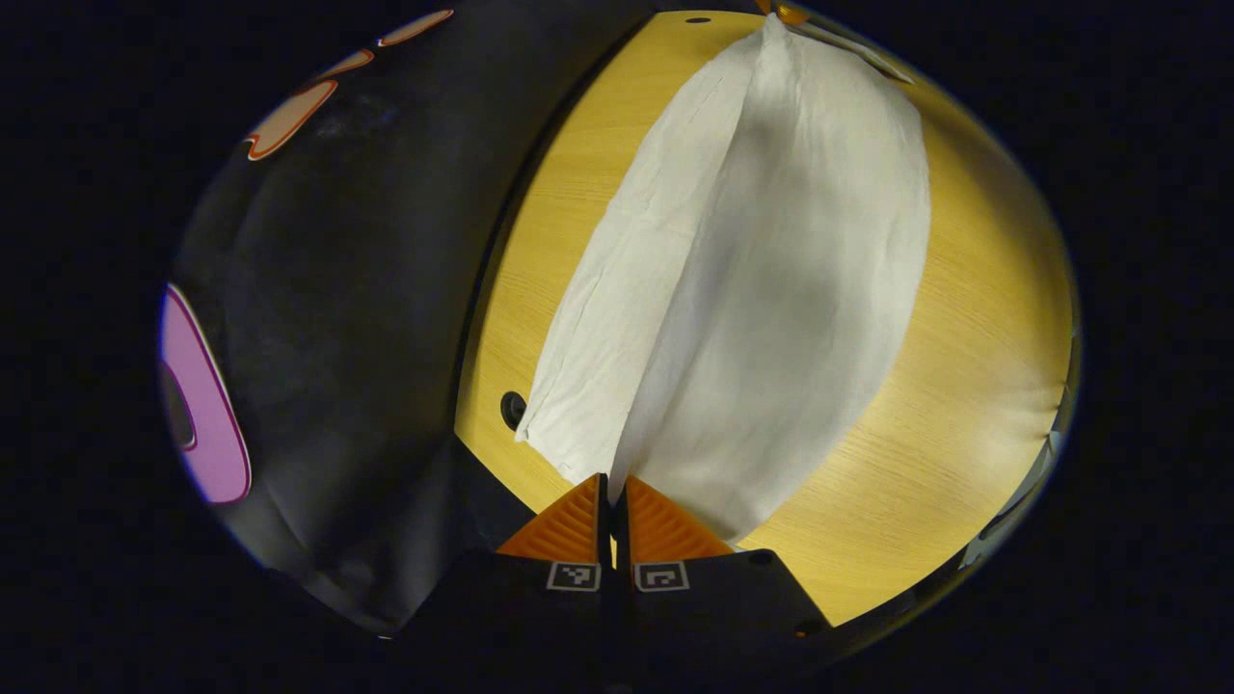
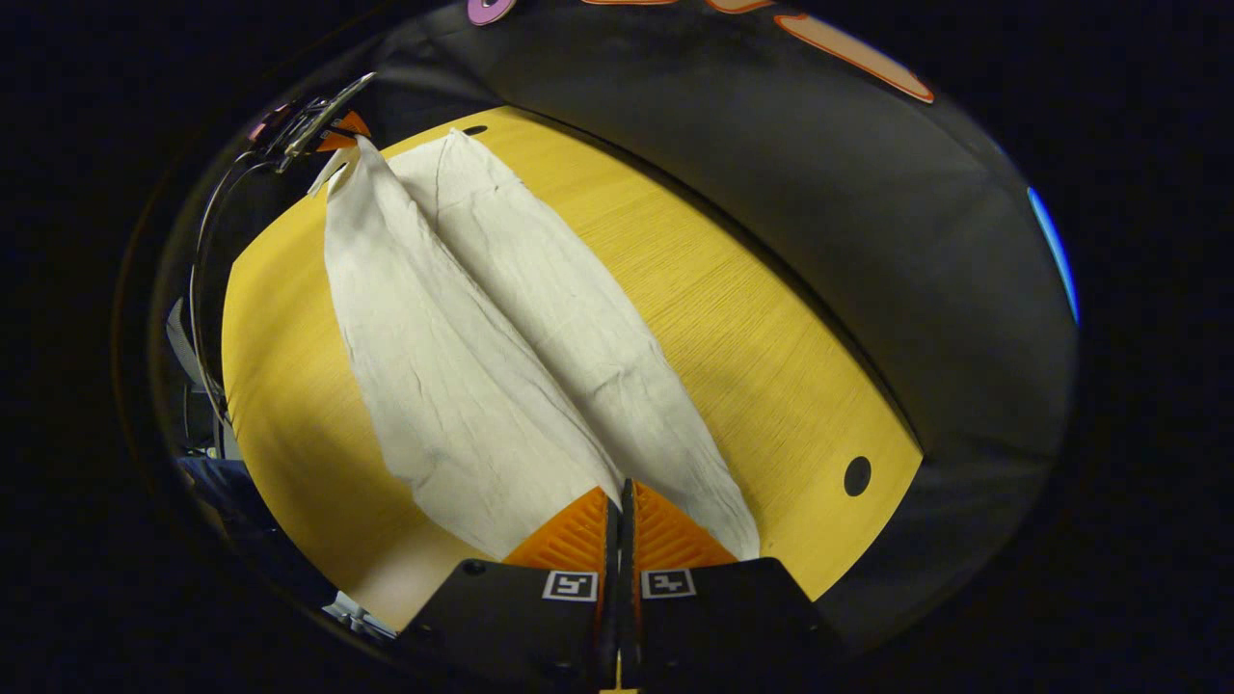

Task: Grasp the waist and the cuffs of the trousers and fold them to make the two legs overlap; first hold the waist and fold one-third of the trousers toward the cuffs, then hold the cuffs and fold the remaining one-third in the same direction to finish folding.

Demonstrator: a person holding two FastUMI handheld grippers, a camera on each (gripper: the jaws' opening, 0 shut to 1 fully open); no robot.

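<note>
Left gripper (image 1: 613,479) is clamped tight on the near end of the trousers (image 1: 771,289), lifting the pale cloth off the table (image 1: 964,386), while the right gripper (image 2: 625,485) pinches the opposite end, fingers pressed together on fabric. The trousers hang stretched between the 2, one leg draped on the tabletop. Whether each end is waist or cuffs is hard to make out.

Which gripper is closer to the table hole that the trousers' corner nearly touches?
Left. The left gripper is shut on the end of the trousers right beside that hole; the right gripper is shut on the opposite end, far along the table from it.
</note>
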